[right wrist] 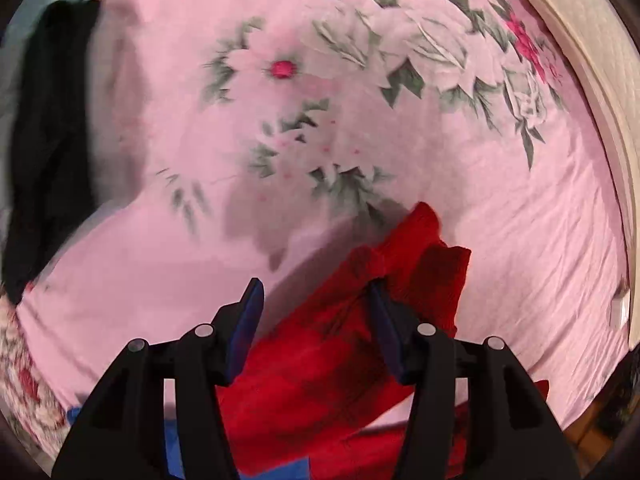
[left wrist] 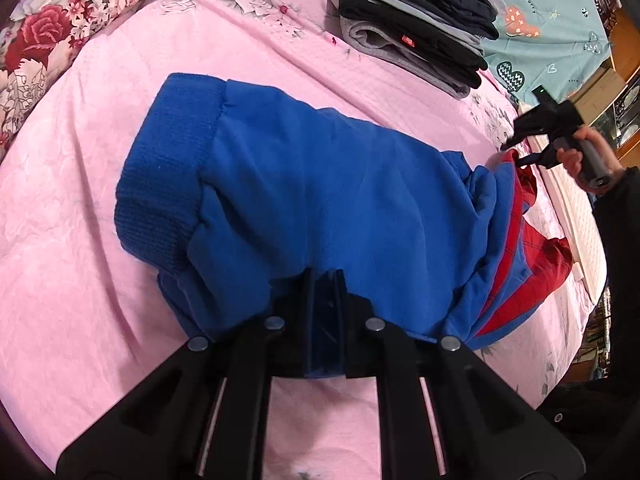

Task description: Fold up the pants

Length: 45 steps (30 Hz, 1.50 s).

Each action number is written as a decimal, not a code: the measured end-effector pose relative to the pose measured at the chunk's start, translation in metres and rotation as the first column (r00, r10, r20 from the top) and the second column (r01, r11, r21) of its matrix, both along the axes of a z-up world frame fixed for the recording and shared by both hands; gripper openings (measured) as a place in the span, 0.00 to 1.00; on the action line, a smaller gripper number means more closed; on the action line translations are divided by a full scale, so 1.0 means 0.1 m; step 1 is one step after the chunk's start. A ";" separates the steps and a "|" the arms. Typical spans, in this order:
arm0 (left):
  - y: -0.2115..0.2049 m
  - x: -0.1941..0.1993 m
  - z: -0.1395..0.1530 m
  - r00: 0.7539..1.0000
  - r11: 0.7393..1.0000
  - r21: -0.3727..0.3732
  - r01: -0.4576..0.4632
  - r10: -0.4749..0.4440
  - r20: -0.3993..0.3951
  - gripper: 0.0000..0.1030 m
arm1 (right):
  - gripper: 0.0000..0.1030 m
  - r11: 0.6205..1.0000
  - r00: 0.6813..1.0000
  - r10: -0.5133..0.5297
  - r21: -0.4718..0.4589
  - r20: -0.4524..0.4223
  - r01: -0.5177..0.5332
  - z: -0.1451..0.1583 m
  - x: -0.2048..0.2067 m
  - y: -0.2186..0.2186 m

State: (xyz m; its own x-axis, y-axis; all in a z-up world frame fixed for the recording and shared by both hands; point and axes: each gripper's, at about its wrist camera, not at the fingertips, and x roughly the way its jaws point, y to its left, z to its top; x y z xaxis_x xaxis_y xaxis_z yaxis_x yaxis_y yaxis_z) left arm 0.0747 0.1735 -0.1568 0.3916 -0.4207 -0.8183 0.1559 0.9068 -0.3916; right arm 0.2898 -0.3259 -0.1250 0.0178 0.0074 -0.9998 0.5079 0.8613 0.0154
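Observation:
The pants [left wrist: 320, 200] are blue fleece with red panels and a ribbed blue cuff at the left, lying folded on the pink bedsheet [left wrist: 120, 100]. My left gripper [left wrist: 325, 280] is shut on the near blue edge of the pants. My right gripper [right wrist: 316, 292] is open, its fingers standing over the red ribbed end of the pants [right wrist: 320, 360]; one finger touches the red cloth. The right gripper also shows in the left wrist view [left wrist: 516, 152] at the red end, held by a hand.
A stack of folded dark and grey clothes [left wrist: 416, 20] sits at the back of the bed, seen blurred in the right wrist view [right wrist: 52, 140]. A floral quilt [left wrist: 52, 32] lies at the left. The bed's white edge [left wrist: 580, 220] runs along the right.

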 end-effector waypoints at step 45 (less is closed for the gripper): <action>-0.78 -0.08 0.10 0.994 0.990 0.097 0.103 -0.101 -0.027 0.24 | 0.60 0.993 0.869 -0.030 0.114 0.494 -0.031 0.31 -3.01 -0.94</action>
State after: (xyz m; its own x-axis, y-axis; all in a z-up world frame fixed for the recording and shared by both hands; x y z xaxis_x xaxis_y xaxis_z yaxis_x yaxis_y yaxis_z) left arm 0.0663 0.0956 -0.1470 0.3319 -0.3752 -0.8655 0.2421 0.9206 -0.3063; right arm -0.0108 -0.4197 -0.0941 0.5090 0.1207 -0.8523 0.4073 0.8385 0.3620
